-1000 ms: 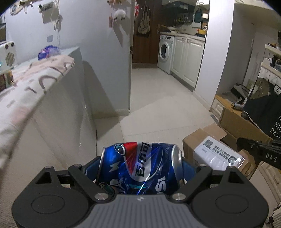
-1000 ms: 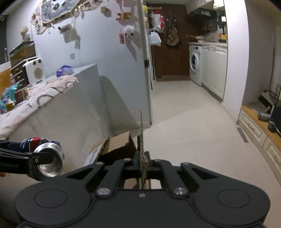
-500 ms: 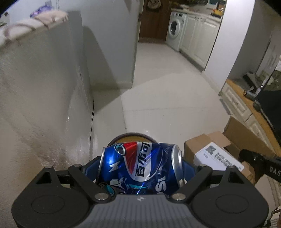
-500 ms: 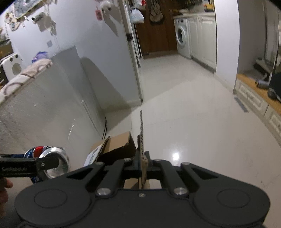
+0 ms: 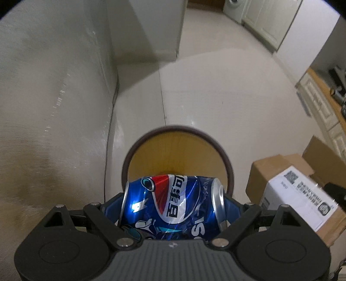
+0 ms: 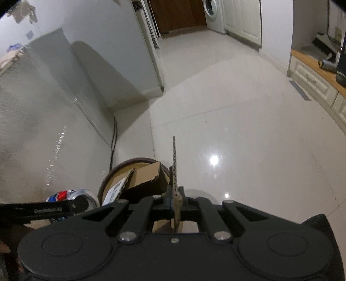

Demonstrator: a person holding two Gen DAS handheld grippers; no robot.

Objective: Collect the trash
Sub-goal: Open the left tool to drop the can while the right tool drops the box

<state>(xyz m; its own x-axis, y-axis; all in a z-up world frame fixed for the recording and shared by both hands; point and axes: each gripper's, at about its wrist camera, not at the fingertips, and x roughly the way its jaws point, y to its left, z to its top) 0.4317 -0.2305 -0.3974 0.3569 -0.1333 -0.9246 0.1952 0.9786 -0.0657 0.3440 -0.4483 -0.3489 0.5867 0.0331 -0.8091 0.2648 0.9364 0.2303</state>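
Floor: glossy white tiles (image 5: pixel 216 90) are seen below both tools, with a pale textured panel (image 5: pixel 49 103) rising on the left
Bin: a round wooden bin with a dark brown rim (image 5: pixel 151 138) is placed on the floor beside the panel
Left tool: the black left tool (image 5: pixel 173 207) is clamped on a crushed blue Pepsi can (image 5: pixel 170 207)
Can: it is held sideways between the blue pads, above the near edge of the bin
Right tool: the black right tool (image 6: pixel 175 198) is closed on an upright flap of a brown cardboard box (image 6: pixel 144 175)
Box: it bears a white printed label (image 5: pixel 302 194) and is held just to the right of the can, partly over the bin in the right wrist view
Background: white cabinets (image 6: pixel 244 19) and a washing machine (image 6: pixel 213 13) are seen at the far end
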